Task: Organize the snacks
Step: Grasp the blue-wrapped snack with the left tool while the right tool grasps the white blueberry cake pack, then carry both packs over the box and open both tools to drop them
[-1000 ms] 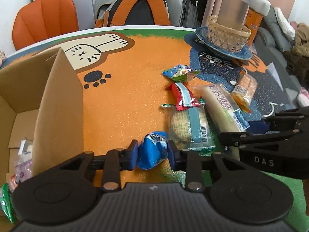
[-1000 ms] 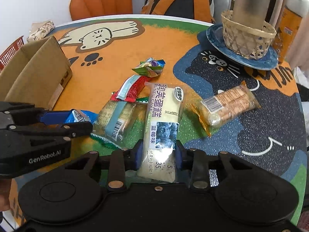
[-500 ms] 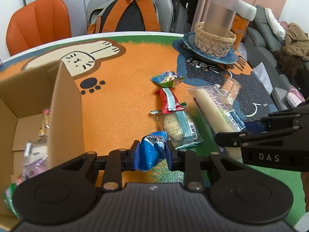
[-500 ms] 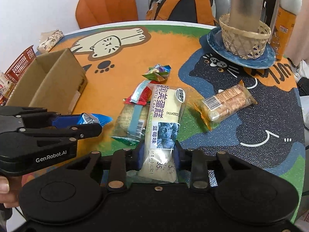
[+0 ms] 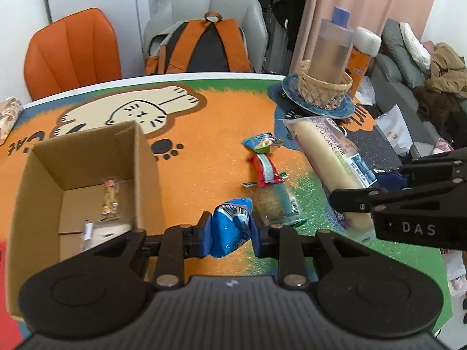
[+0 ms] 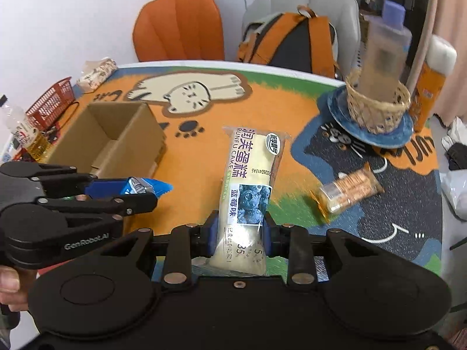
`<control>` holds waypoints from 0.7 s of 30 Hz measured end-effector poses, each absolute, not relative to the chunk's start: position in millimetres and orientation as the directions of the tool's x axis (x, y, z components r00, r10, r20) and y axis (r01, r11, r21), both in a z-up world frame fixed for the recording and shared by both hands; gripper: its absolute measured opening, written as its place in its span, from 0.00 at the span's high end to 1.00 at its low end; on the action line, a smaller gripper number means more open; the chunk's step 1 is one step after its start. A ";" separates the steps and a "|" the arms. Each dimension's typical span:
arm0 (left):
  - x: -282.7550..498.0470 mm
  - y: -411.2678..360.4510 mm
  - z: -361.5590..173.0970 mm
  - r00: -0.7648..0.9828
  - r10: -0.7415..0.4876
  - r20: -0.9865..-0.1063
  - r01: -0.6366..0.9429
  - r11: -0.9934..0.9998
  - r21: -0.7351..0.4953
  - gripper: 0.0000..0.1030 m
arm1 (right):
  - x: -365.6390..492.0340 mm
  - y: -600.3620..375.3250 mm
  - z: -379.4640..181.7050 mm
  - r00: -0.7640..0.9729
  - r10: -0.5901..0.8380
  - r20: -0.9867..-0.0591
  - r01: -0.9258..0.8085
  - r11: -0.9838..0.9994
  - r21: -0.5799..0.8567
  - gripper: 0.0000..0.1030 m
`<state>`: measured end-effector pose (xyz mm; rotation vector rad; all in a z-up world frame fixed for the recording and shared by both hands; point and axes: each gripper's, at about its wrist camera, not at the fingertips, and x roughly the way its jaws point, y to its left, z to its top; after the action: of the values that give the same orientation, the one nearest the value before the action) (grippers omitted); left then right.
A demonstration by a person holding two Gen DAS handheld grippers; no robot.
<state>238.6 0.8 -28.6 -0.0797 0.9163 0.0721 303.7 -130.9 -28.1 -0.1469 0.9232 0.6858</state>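
Left tongs clamped on a blue snack packet, right tongs on the blueberry cake; both just lifted off the worktop, cardboard box next probably.

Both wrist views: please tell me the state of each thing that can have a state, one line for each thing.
Left hand-held gripper: shut on the blue snack packet, clear of the table.
Right hand-held gripper: shut on the long cake pack, tilted.
Cardboard box: open, a few snacks inside.
Biscuit pack: lying on the mat.
Red snack: lying on the mat.
Bottle: upright in the woven basket.
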 end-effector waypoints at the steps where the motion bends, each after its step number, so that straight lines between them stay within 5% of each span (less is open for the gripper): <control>1: 236.3 3.3 -26.1 0.610 0.032 -0.792 -0.101 0.994 -0.037 0.74 | 301.5 -128.1 -25.1 0.409 0.485 -0.773 -0.608 0.777 0.165 0.71; 21: 187.3 65.1 13.1 0.650 0.093 -0.754 -0.188 0.981 -0.041 0.75 | 264.9 -46.3 20.5 0.386 0.559 -0.734 -0.699 0.696 0.162 0.71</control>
<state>187.3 65.1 13.1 -0.1194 0.8491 0.1600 264.9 -46.3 20.5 -0.1849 0.8559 0.8067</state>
